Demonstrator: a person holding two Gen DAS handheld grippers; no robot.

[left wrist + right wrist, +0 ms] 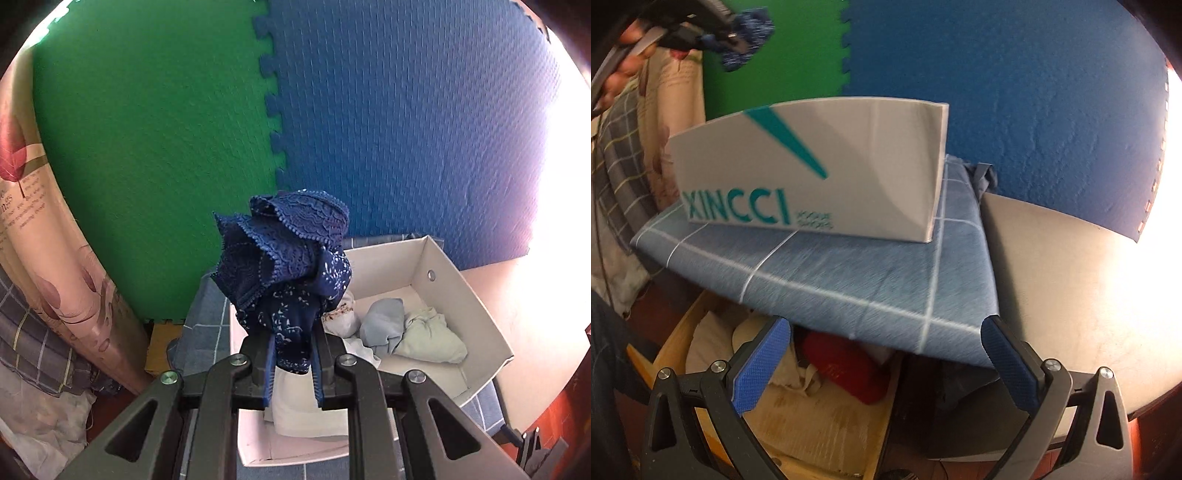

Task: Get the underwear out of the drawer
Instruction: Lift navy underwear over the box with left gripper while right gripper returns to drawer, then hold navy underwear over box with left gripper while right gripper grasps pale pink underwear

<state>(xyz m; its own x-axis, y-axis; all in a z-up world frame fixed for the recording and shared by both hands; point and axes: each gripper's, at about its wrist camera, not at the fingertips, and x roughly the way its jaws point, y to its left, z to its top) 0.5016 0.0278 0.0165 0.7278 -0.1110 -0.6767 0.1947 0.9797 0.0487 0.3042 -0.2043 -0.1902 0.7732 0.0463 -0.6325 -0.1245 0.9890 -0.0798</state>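
The surface point(1089, 295) is covered on one side by a blue checked cloth point(849, 280) — its other side is left bare. A white cardboard box point(812, 173) is set on the cloth, and folded pale clothes point(417, 328) are kept inside it.

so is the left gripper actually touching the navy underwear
Touching. The left wrist view shows the left gripper with its fingers shut on the navy underwear, the fabric pinched between them.
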